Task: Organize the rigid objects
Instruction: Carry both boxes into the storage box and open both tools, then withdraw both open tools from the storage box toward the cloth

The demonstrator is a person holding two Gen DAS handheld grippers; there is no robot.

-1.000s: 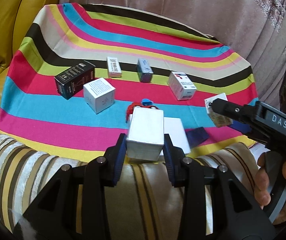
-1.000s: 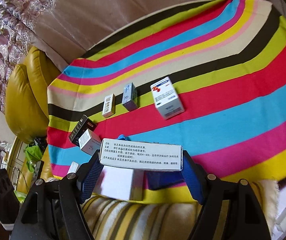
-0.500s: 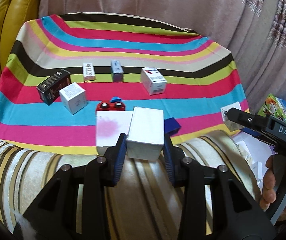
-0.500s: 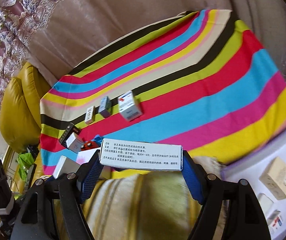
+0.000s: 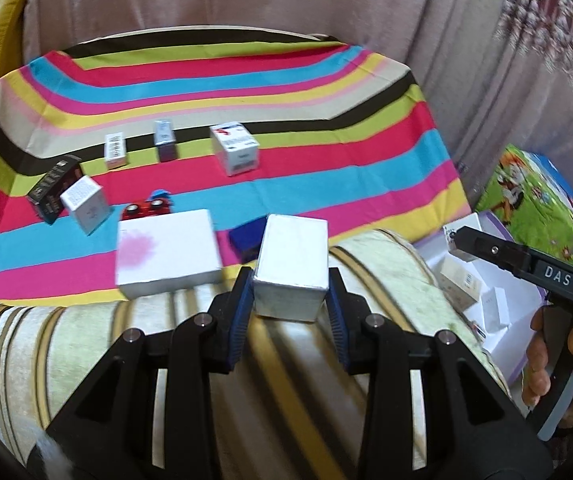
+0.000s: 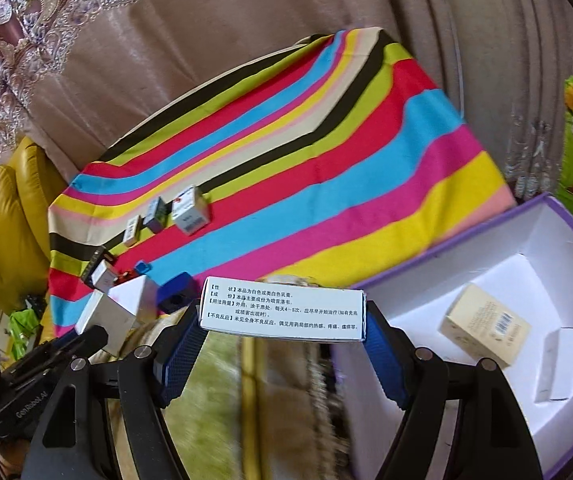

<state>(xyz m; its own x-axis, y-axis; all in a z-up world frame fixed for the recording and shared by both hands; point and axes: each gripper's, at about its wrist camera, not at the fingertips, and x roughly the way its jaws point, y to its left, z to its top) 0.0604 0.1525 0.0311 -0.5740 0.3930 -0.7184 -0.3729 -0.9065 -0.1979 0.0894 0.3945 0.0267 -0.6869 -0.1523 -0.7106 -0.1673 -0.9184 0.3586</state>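
Note:
My left gripper (image 5: 290,300) is shut on a plain white box (image 5: 292,268), held over the sofa's striped cushion edge. My right gripper (image 6: 282,334) is shut on a long white medicine box (image 6: 282,314) with printed black text, held just left of a purple-rimmed white storage box (image 6: 526,264). Inside that storage box lie a cream carton (image 6: 484,330) and a small white box (image 6: 558,364). On the striped cloth (image 5: 246,92) remain a large white box (image 5: 166,254), a white cube box (image 5: 85,204), a black box (image 5: 52,188), a red toy (image 5: 146,210) and three small cartons (image 5: 234,154).
A dark blue object (image 5: 246,236) lies on the cloth's near edge. The storage box (image 5: 498,280) stands to the right of the sofa, with a green cartoon-printed item (image 5: 526,196) behind it. A hand (image 5: 558,364) holds the right gripper's handle. Curtains hang behind.
Both grippers have swung rightward with their boxes, away from the cloth. The purple-rimmed storage box has come into the right wrist view and the cloth's objects have slid left.

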